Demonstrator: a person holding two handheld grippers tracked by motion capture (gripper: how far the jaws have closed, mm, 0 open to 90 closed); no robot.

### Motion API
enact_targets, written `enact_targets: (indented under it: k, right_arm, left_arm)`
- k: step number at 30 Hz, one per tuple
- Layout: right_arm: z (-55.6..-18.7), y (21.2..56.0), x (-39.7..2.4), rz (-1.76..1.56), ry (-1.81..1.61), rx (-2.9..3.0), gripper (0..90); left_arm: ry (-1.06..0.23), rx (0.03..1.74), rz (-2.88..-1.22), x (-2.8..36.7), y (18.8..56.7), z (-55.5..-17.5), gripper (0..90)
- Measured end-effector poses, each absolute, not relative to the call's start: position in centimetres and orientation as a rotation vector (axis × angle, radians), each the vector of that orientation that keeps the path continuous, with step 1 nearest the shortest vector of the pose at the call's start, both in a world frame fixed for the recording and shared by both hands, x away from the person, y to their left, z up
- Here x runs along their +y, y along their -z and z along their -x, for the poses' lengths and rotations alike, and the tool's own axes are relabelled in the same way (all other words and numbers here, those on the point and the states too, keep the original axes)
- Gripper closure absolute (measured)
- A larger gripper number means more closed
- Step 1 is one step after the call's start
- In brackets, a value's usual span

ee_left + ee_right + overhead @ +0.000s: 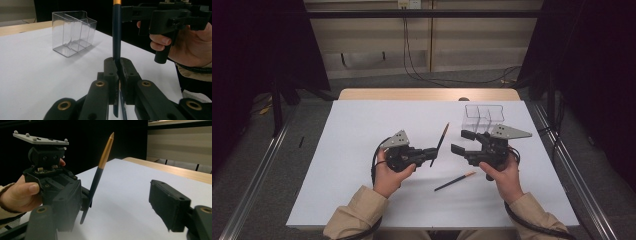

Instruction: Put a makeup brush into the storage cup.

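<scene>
Dark-blue pencil (440,144) with tan end clamped upright in left hand-held gripper (432,152), lifted above the middle of the white tabletop (357,150). Second pencil (455,181) lying flat nearer the front edge, not yet picked up. Clear divided organizer (483,117) near far right corner, apparently without pencils, so likely both placements left. Right hand-held gripper (460,141) level, just right of the held pencil, jaws apart on nothing, seemingly set for a hand-over. Both hands raised, grippers pointing toward each other.

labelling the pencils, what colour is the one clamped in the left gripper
Dark blue pencil with a golden orange pointed end; the right gripper view shows it best.
</scene>
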State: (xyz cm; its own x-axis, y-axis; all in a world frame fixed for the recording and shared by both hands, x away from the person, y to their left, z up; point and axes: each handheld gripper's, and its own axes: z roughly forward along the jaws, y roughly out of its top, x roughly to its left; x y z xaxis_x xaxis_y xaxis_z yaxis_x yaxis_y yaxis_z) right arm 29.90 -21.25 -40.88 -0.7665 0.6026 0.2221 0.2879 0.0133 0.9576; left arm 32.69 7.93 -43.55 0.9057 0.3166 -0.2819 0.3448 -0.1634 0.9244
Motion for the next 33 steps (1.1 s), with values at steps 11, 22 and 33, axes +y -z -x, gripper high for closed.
enact_targets:
  k: [11, 22, 33]
  right_arm:
    - [-30.3, 41.1, -19.5, -0.913, -1.887, 2.065, 48.2]
    - [-30.7, 41.9, -18.5, -0.955, -1.939, 2.077, 69.5]
    - [-30.8, 41.6, -18.2, -0.969, -2.024, 2.091, 83.5]
  left_arm:
    - [0.033, 0.493, -1.754, 7.7, 43.7, -32.6, 84.7]
    - [0.028, 0.479, -1.755, 7.5, 43.7, -32.4, 84.6]
    - [0.037, 0.456, -1.733, 7.4, 43.6, -32.3, 84.4]
